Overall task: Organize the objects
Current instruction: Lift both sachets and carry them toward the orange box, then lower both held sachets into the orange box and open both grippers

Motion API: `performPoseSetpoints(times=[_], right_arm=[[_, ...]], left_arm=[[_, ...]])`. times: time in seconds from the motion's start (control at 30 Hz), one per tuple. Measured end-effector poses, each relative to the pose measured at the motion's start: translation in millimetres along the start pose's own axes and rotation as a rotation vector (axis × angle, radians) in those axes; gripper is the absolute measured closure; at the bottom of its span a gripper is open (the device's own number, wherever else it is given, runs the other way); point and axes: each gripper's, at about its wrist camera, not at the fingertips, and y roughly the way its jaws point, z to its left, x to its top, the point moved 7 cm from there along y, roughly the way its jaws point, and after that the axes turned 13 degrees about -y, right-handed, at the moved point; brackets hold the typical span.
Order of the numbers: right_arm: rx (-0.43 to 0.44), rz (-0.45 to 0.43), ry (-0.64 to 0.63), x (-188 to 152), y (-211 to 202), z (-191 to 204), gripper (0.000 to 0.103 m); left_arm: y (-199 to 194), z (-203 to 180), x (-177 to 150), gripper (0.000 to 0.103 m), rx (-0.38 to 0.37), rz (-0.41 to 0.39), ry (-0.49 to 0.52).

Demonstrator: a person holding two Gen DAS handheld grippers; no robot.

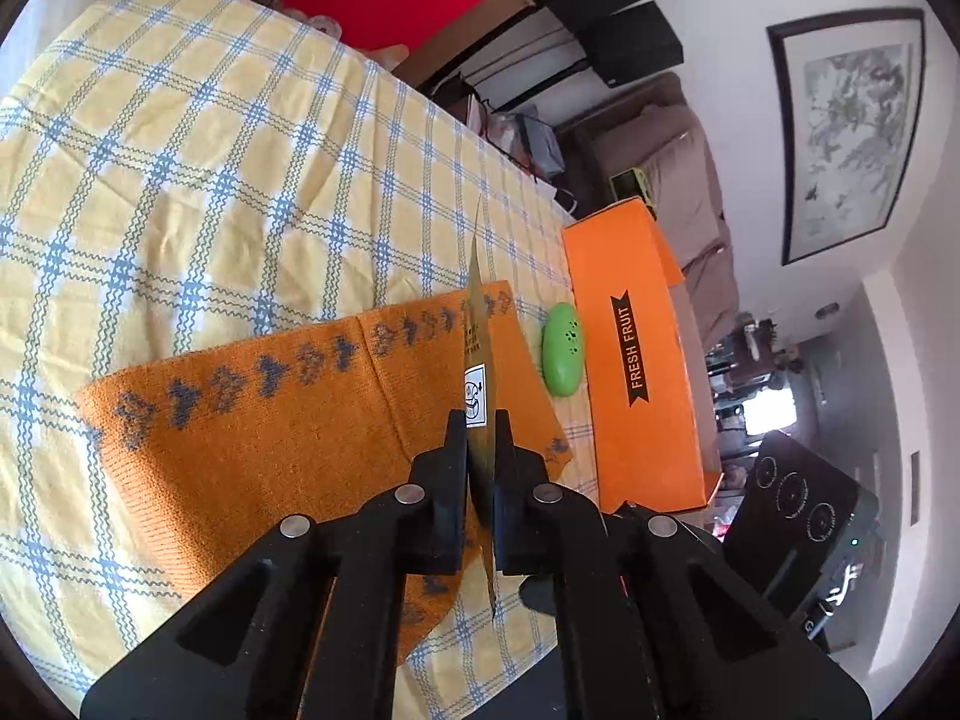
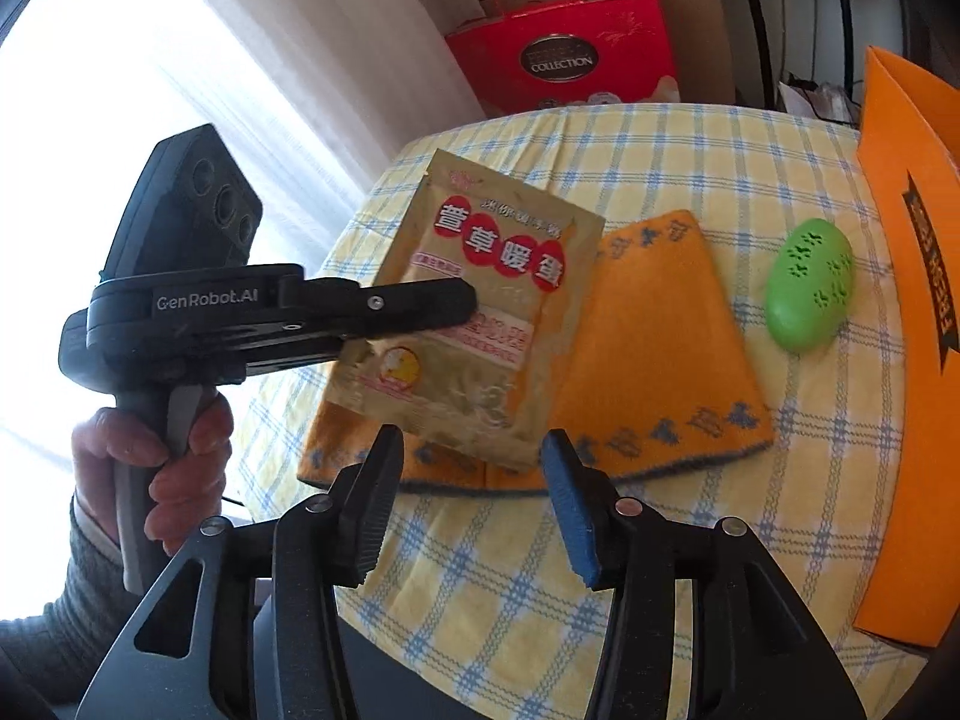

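My left gripper [image 1: 480, 426] is shut on a tan foil packet [image 1: 477, 354], seen edge-on in the left wrist view. In the right wrist view the left gripper [image 2: 462, 306] holds the packet [image 2: 480, 312], printed with red Chinese characters, in the air above an orange knitted cloth [image 2: 654, 360]. The cloth [image 1: 270, 420] lies flat on the checked tablecloth. A green egg-shaped object [image 2: 810, 294] lies right of the cloth, next to an orange "FRESH FRUIT" box [image 2: 918, 312]. My right gripper [image 2: 474, 456] is open and empty, just below the packet's lower edge.
The round table has a yellow and blue checked tablecloth [image 1: 210, 150]. A red "COLLECTION" gift box [image 2: 564, 54] and cardboard boxes stand behind the table. The green object [image 1: 562, 354] and orange box [image 1: 636, 360] sit at the table's right side. A bright window is at left.
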Motion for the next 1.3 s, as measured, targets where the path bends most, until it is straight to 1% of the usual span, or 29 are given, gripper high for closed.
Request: performPoseSetpoints(times=[0.13, 0.23, 0.33, 0.4, 0.53, 0.63, 0.67, 0.73, 0.8, 0.83, 0.97, 1.13, 1.3], right_arm=[[-0.027, -0.047, 0.053, 5, -17, -21, 0.053], [-0.022, -0.080, 0.082, 14, -23, -30, 0.053], [0.026, -0.116, 0.108, 21, -25, -31, 0.053], [0.058, -0.138, 0.113, 25, -24, -29, 0.051], [0.139, -0.157, 0.122, 26, -24, -19, 0.050], [0.153, -0.166, 0.125, 27, -28, -16, 0.050], [0.153, -0.169, 0.129, 28, -30, -16, 0.051], [0.144, -0.176, 0.143, 29, -34, -21, 0.059], [0.132, -0.182, 0.158, 30, -42, -28, 0.070], [0.124, -0.188, 0.162, 31, -46, -32, 0.072], [0.089, -0.215, 0.179, 30, -68, -44, 0.074], [0.040, -0.245, 0.187, 29, -97, -61, 0.074], [-0.012, -0.260, 0.200, 24, -122, -84, 0.074]], left_arm=[[-6, -6, 1, 0.097, -0.035, -0.011, 0.000], [-11, -17, -1, 0.097, -0.080, -0.013, 0.006], [-13, -27, -4, 0.097, -0.127, 0.000, 0.014], [-13, -34, -6, 0.097, -0.157, 0.013, 0.020], [-14, -41, -6, 0.097, -0.171, 0.019, 0.026], [-12, -46, -5, 0.097, -0.183, 0.021, 0.021], [-12, -48, -5, 0.097, -0.186, 0.020, 0.022], [-10, -54, -3, 0.097, -0.183, 0.012, 0.025], [-8, -61, -2, 0.097, -0.177, 0.008, 0.034], [-6, -66, -1, 0.097, -0.174, 0.009, 0.045], [6, -91, -4, 0.097, -0.165, 0.012, 0.095], [22, -122, -9, 0.097, -0.175, 0.031, 0.126], [44, -151, -21, 0.097, -0.166, 0.055, 0.168]])
